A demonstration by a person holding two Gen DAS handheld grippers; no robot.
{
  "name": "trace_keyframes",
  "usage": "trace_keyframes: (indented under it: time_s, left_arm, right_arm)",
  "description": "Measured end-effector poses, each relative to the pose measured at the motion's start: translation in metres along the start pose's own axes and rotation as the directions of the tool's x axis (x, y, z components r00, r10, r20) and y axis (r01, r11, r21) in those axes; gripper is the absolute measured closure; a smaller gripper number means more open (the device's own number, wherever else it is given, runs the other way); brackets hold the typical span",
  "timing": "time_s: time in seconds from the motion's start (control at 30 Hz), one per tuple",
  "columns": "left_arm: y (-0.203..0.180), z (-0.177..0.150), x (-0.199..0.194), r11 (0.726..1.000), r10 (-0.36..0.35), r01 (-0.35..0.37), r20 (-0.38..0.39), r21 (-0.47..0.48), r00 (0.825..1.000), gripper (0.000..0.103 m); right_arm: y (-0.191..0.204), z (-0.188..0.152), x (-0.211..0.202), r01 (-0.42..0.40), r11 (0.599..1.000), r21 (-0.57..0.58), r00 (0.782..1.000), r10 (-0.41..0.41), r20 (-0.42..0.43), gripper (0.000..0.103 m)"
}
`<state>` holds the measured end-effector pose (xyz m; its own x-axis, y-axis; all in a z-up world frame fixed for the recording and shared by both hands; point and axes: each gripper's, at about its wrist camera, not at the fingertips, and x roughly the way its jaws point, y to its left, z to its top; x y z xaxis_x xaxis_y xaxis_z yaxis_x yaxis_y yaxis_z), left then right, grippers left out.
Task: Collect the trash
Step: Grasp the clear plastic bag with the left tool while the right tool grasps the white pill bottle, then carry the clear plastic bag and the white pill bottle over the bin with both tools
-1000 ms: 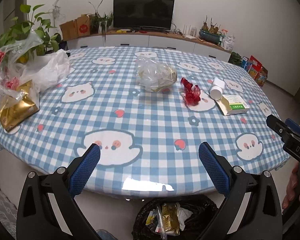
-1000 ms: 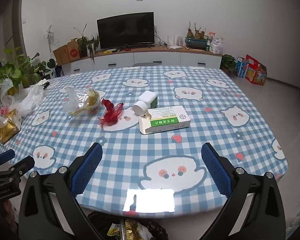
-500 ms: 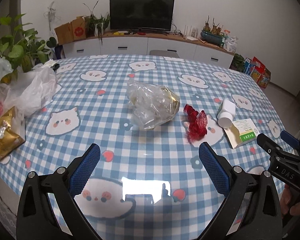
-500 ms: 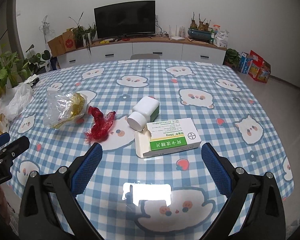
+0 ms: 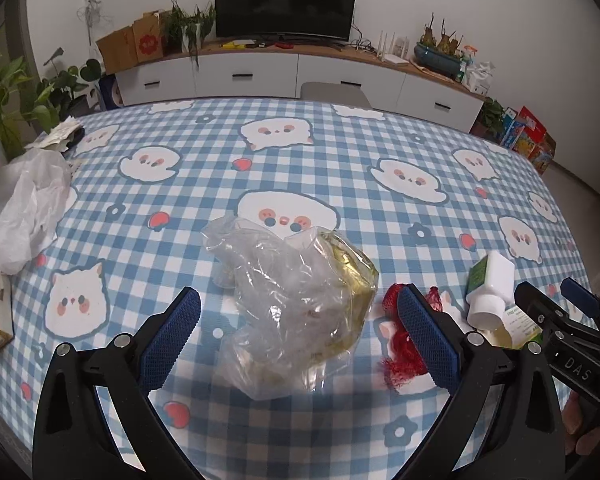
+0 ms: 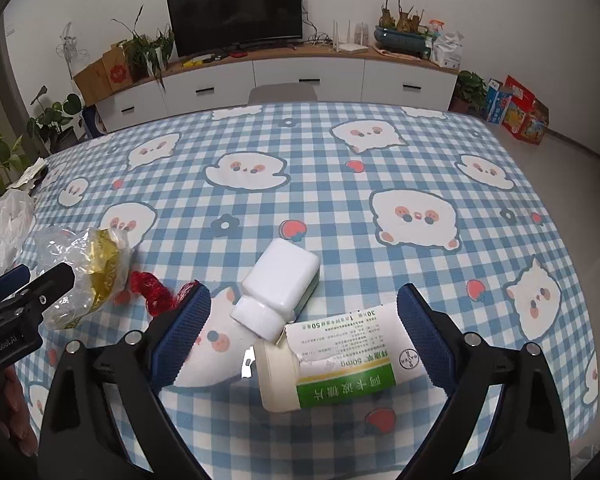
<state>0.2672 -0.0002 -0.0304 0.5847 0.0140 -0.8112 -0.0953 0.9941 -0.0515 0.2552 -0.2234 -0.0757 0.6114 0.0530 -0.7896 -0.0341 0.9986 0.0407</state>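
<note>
Where left gripper (image 5: 298,338) fingers gape, crumpled clear bag (image 5: 292,304), gold inside; right gripper (image 6: 302,338) fingers closing, empty

Crumpled bag (image 5: 296,312) left, mesh scrap (image 5: 406,350) middle, bottle (image 6: 282,294) against box (image 6: 340,358) right

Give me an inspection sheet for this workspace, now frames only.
Surface: checked tablecloth, flat.
Job's things: clear bag, red net, white bottle lying on its side, torn box.
Clutter: white bag at left edge.
Grippers: left gripper open around the clear bag, not touching; right gripper closing, bottle and box between the jaws, untouched.
Cables: some behind the TV.
Surroundings: white cabinet, plants, cartons.
</note>
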Motion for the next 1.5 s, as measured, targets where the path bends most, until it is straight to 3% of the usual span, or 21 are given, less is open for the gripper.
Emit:
trace_keyframes:
  time_s: [0.17, 0.3, 0.4, 0.53, 0.9, 1.23, 1.5]
  left_arm:
    - [0.004, 0.007, 0.026, 1.000, -0.001, 0.000, -0.041, -0.021, 0.999, 0.007]
    - [0.003, 0.011, 0.037, 1.000, -0.013, 0.011, -0.064, -0.028, 0.998, 0.014]
    - [0.001, 0.009, 0.046, 0.999, -0.021, 0.018, -0.090, -0.027, 0.996, 0.024]
    - [0.003, 0.004, 0.057, 0.999, -0.011, 0.006, -0.125, -0.042, 0.992, 0.030]
    - [0.010, 0.002, 0.053, 0.999, -0.022, 0.017, -0.125, -0.039, 0.992, 0.061]
    - [0.020, -0.006, 0.041, 1.000, 0.023, -0.022, -0.121, 0.004, 0.992, 0.066]
    - [0.017, -0.013, 0.011, 1.000, 0.006, -0.004, -0.088, 0.016, 0.996, 0.067]
  right_arm:
    - [0.002, 0.007, 0.027, -0.008, 1.000, 0.015, 0.998, 0.009, -0.057, 0.025]
    - [0.003, 0.008, 0.042, -0.033, 0.998, 0.061, 0.994, 0.039, -0.097, 0.029]
    - [0.008, 0.008, 0.049, -0.044, 0.996, 0.074, 0.992, 0.052, -0.114, 0.039]
    - [0.014, 0.007, 0.056, -0.045, 0.997, 0.062, 0.991, 0.052, -0.122, 0.056]
    - [0.020, 0.007, 0.046, -0.049, 0.997, 0.053, 0.996, 0.053, -0.074, 0.059]
    - [0.030, 0.004, 0.020, -0.064, 0.997, 0.035, 0.997, 0.065, -0.033, 0.059]
    - [0.044, -0.007, -0.009, -0.067, 0.998, 0.003, 0.998, 0.067, 0.004, 0.059]
